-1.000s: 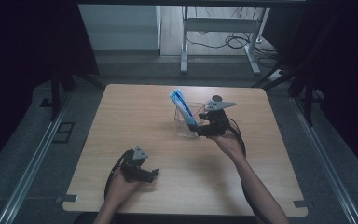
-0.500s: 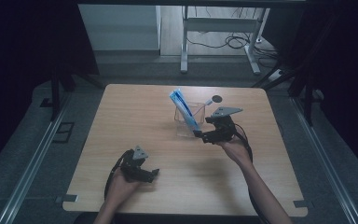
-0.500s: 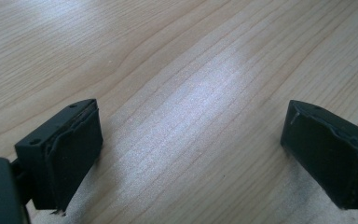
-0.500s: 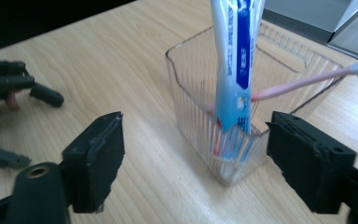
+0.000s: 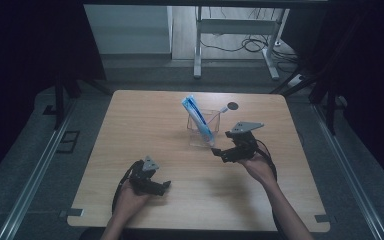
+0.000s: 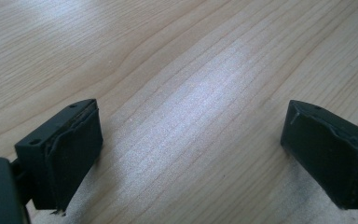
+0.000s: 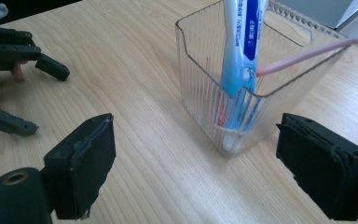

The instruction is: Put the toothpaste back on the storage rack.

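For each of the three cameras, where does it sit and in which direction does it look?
High view: above the person's side, looking forward and down on the wooden table; both forearms, left gripper, right gripper.
Left gripper view: on the left gripper, facing bare tabletop; own open jaws.
Right gripper view: on the right gripper, facing the clear cup with toothpaste tube and toothbrush; own open jaws.
Shared: high and right gripper views show the cup.

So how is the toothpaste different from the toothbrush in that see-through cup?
The toothpaste is a fat blue and white tube standing nearly upright; the toothbrush is a thin pink stick leaning far over the rim. The toothpaste has printed writing, the toothbrush is plain. Both sit in the clear cup.
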